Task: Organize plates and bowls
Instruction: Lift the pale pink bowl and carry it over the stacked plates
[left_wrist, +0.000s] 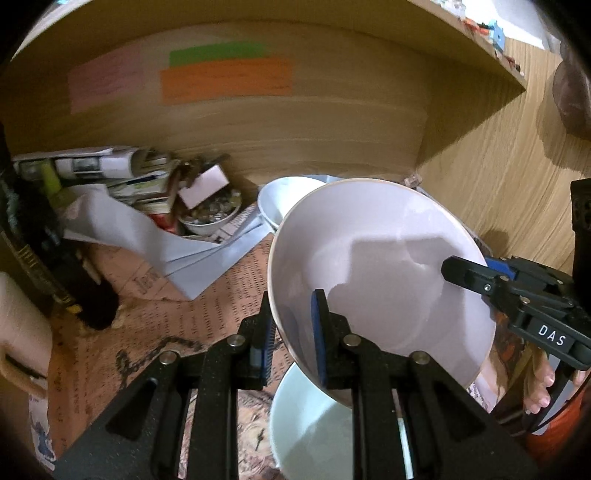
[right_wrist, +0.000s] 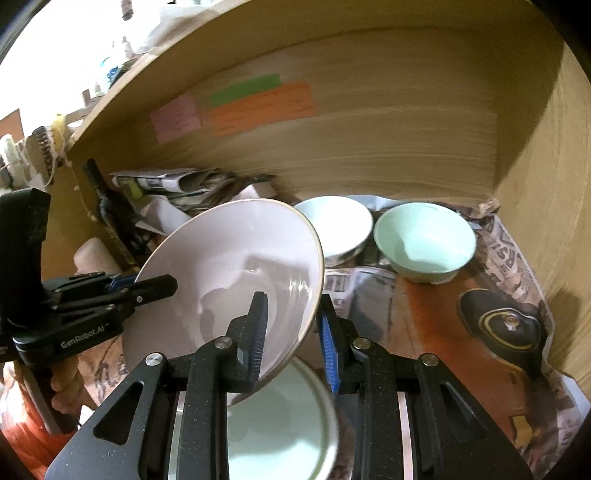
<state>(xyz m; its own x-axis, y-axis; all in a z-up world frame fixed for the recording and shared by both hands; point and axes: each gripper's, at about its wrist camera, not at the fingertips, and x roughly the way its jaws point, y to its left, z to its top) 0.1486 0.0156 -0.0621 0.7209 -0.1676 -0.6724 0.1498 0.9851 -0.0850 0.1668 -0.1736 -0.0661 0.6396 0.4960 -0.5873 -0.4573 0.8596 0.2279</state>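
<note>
A pale pink bowl (left_wrist: 384, 273) is held tilted in the air above a pale green plate (left_wrist: 314, 435) inside a wooden shelf. My left gripper (left_wrist: 293, 332) is shut on the bowl's near-left rim. My right gripper (right_wrist: 291, 332) straddles the bowl's (right_wrist: 229, 266) opposite rim, and its jaws look a little apart from the wall. The right gripper shows in the left wrist view (left_wrist: 476, 277) at the bowl's right rim. The left gripper shows in the right wrist view (right_wrist: 147, 288). The green plate (right_wrist: 280, 428) lies below the bowl.
A white bowl (right_wrist: 334, 225) and a mint green bowl (right_wrist: 424, 240) stand at the back on newspaper lining (right_wrist: 424, 314). Papers and a small bowl of bits (left_wrist: 210, 210) crowd the back left. A black object (right_wrist: 498, 325) lies at right. Shelf walls close in on the back and right.
</note>
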